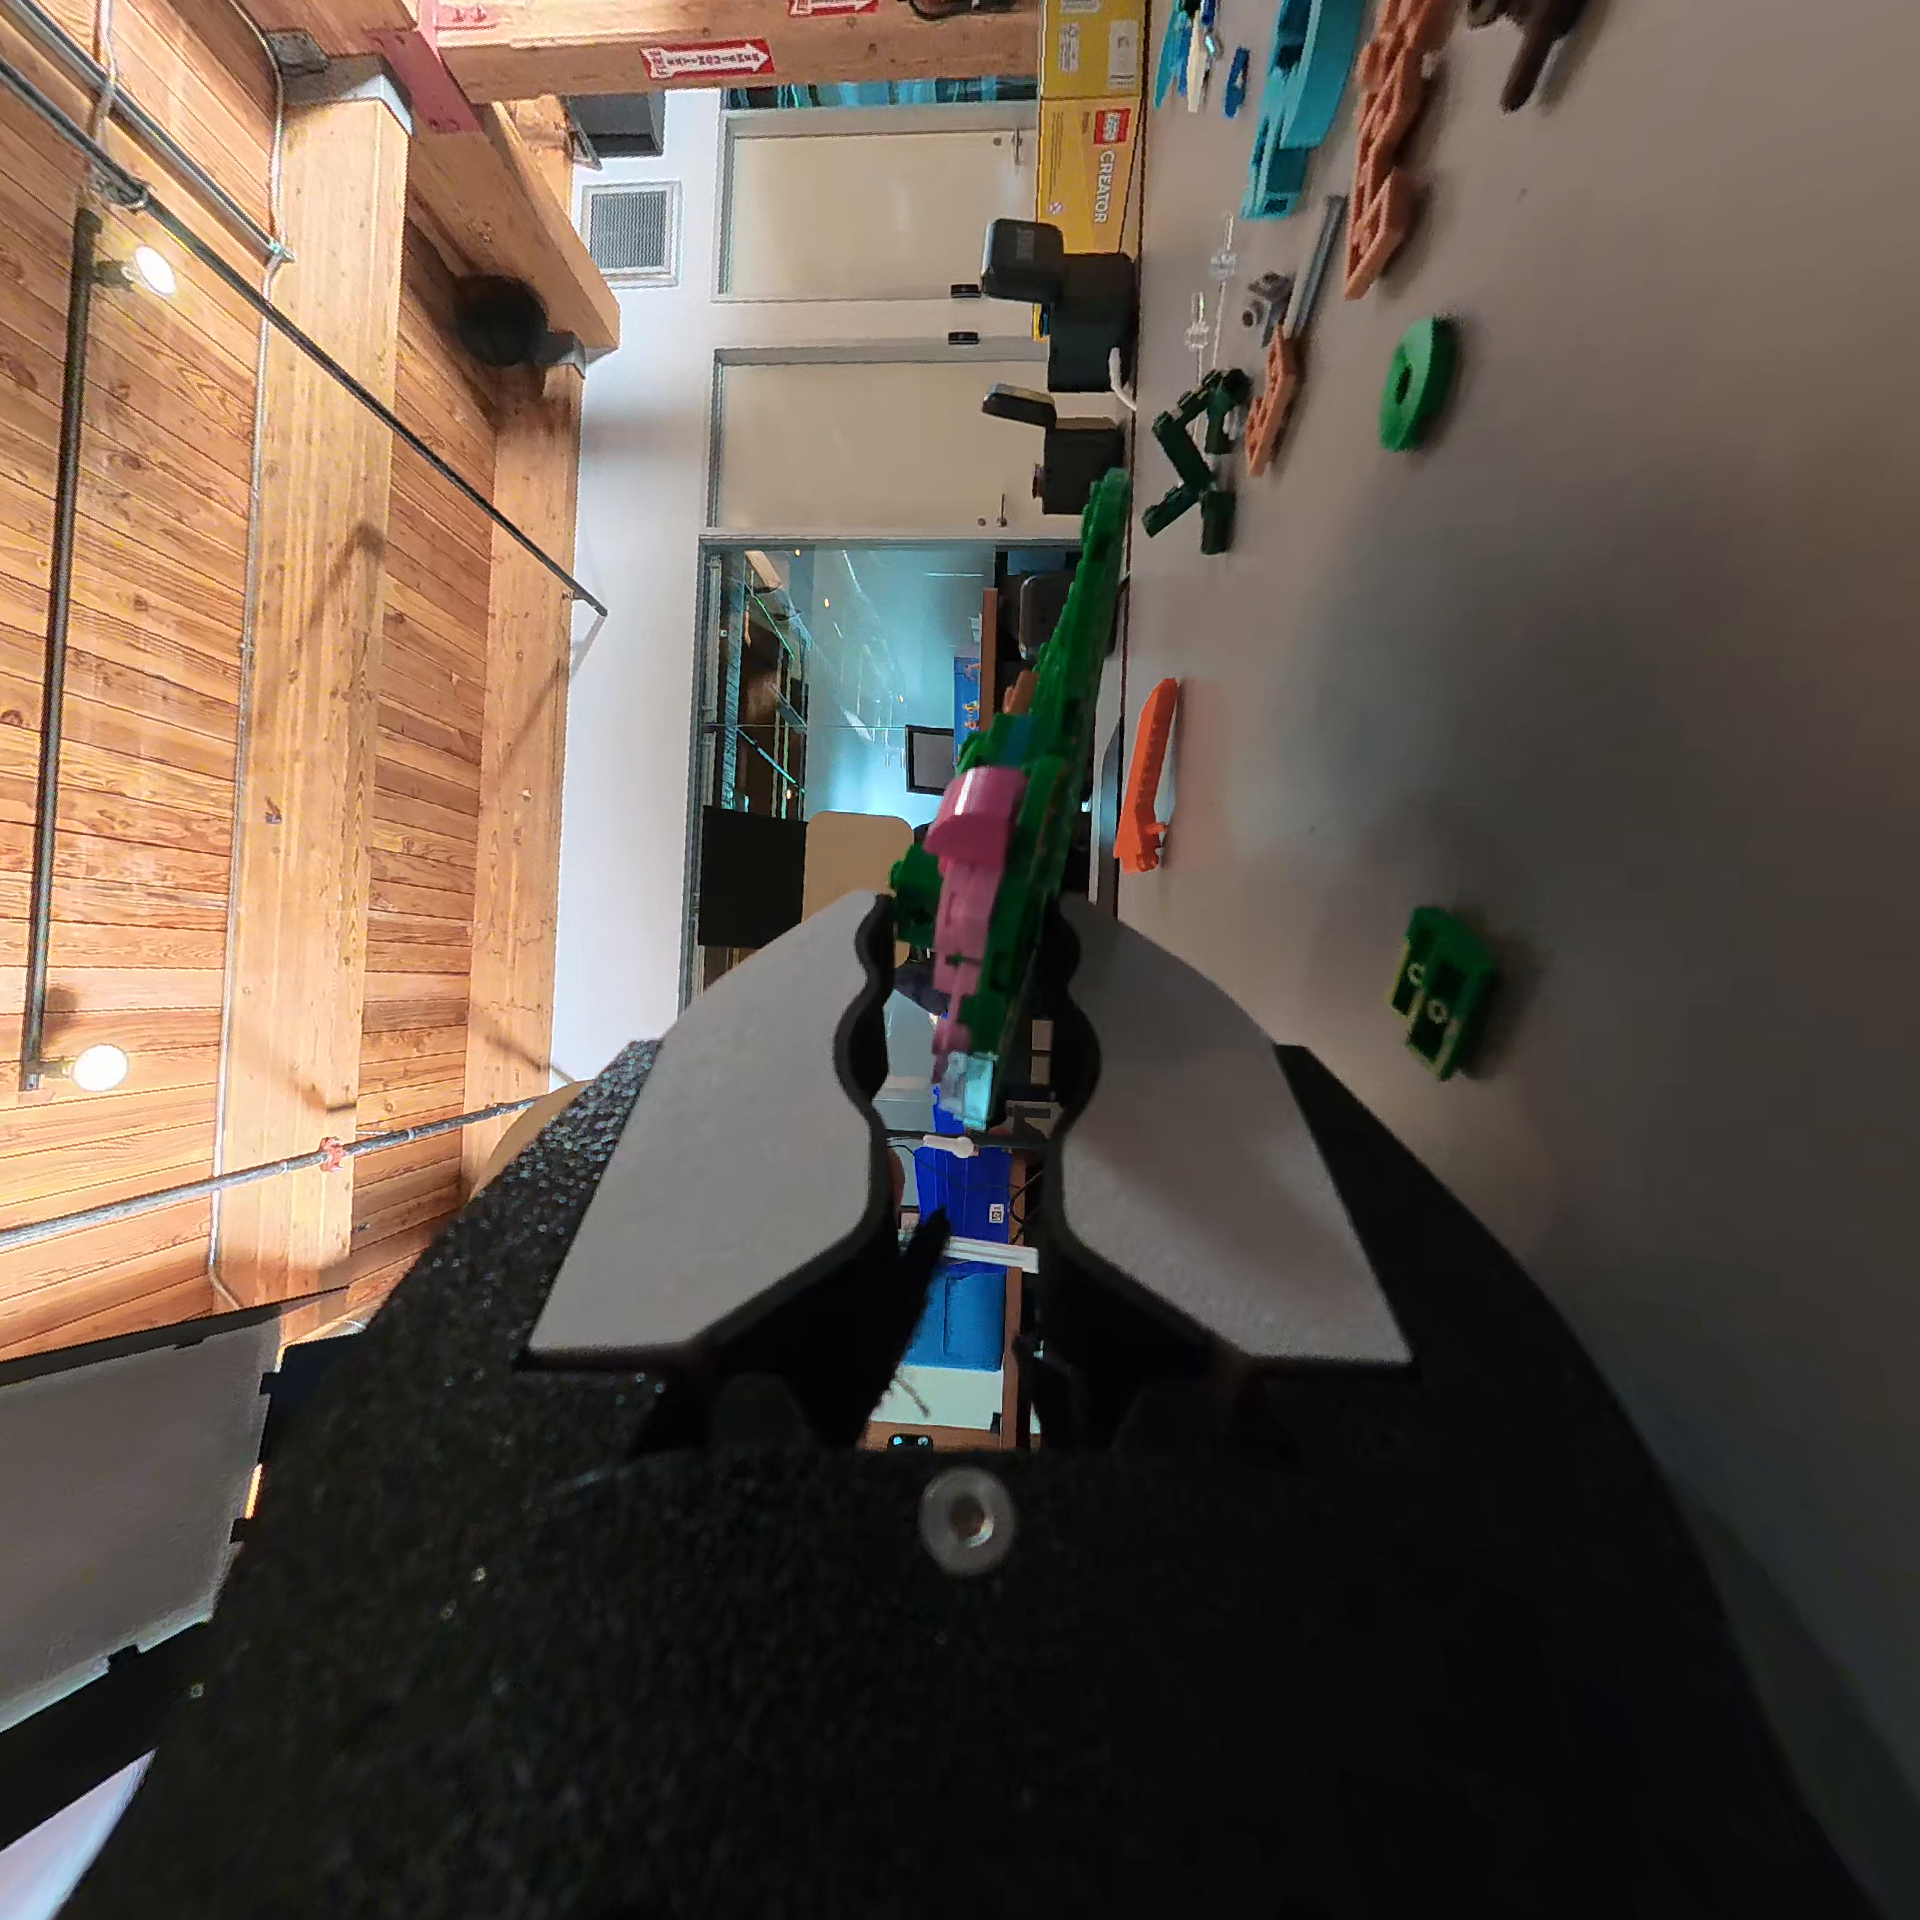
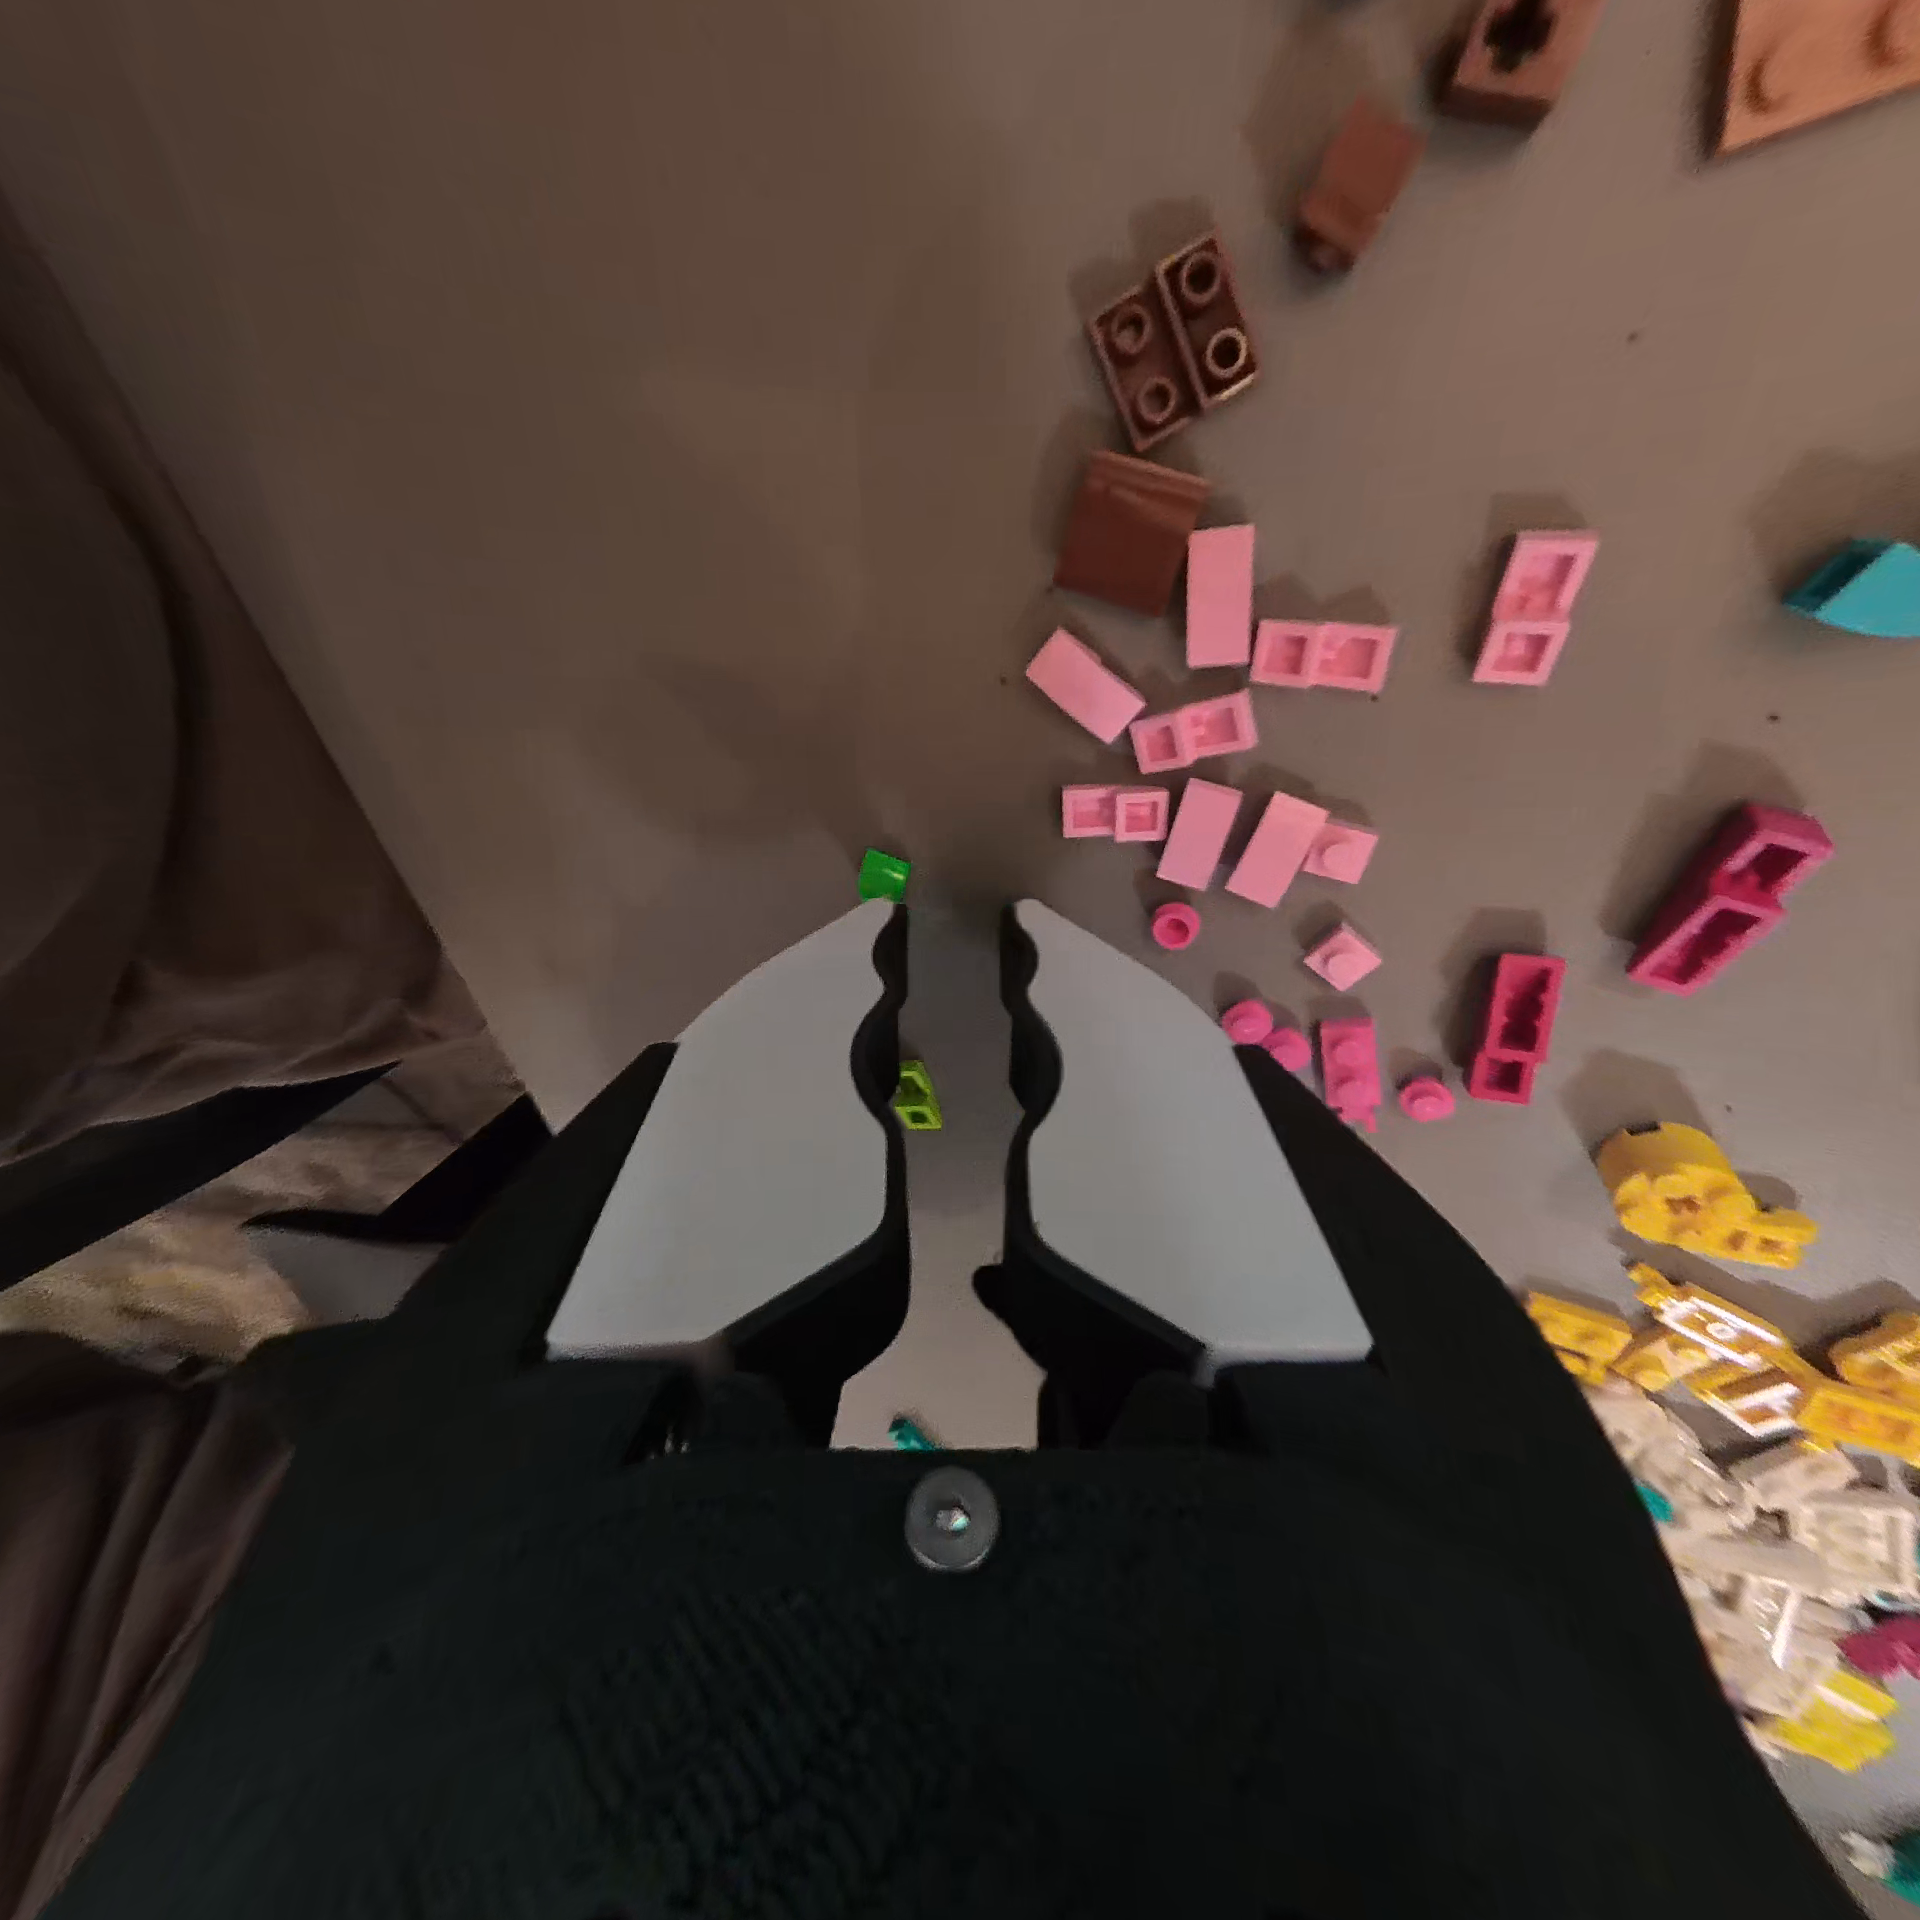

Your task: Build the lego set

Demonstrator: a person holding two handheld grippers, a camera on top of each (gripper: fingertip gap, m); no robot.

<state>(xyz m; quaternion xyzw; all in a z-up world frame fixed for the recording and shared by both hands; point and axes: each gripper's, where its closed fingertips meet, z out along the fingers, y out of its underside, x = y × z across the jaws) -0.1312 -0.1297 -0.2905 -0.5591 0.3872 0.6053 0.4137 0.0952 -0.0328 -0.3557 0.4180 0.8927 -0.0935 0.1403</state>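
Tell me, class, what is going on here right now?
A person is building a Lego set with two handheld grippers. The left gripper is shut on a green build with pink bricks, held above the table. The right gripper is open and empty, hovering over the table by a small green piece, with loose pink bricks alongside.

Your left tongs are grey-faced over black; the assembly is green with magenta, and loose bricks on your grey bench are pale pink
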